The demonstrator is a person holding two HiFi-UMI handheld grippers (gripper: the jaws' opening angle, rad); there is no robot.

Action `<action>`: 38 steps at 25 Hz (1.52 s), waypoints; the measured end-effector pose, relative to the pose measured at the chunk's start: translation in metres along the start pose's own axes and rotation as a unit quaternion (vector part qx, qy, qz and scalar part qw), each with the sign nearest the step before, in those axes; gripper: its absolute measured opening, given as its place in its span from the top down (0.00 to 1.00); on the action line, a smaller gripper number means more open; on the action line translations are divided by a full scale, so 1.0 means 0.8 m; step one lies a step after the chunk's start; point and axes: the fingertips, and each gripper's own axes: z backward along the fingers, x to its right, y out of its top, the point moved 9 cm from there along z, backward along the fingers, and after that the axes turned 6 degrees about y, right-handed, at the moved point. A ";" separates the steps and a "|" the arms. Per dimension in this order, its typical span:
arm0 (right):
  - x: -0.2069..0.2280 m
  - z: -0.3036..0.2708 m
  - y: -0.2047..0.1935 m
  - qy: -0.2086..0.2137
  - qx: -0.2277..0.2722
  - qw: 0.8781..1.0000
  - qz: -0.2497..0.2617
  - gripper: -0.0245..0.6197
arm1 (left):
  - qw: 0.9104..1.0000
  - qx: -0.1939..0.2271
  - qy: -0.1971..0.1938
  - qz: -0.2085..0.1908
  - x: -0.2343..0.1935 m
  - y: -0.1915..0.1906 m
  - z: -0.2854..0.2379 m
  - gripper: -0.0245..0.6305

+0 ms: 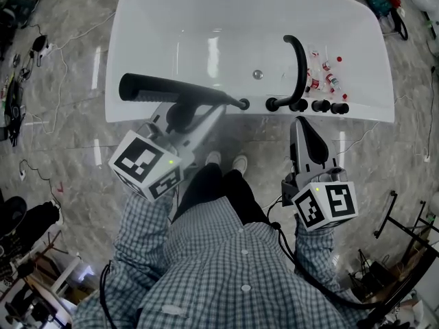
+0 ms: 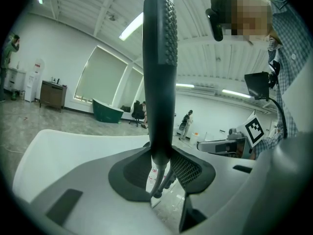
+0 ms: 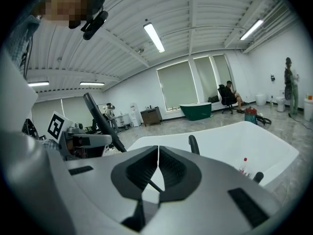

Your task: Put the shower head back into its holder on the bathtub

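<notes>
My left hand-held gripper [image 2: 161, 173] clamps the shower head [image 2: 159, 72], and my jaws mostly hide its hose. My right hand-held gripper [image 3: 157, 173] is closed and empty beside the bathtub [image 1: 206, 19].

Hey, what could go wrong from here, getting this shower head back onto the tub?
1. The left gripper grips the shower head low on its handle, so the long end could swing or slip in the jaws.
2. Its tip sits close to the black spout and knobs on the bathtub rim and might knock them.
3. The right gripper is shut and empty, so nothing steadies the head.
</notes>
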 end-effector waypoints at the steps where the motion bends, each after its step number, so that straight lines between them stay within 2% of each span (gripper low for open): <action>1: 0.001 -0.001 -0.001 0.000 -0.001 1.000 -0.001 0.93 | 1.000 -0.001 0.000 0.001 -0.001 -0.001 -0.001 0.77; 38: 0.027 -0.010 -0.045 -0.004 -0.032 0.999 -0.025 0.93 | 1.000 -0.020 0.009 0.016 -0.020 -0.051 -0.037 0.77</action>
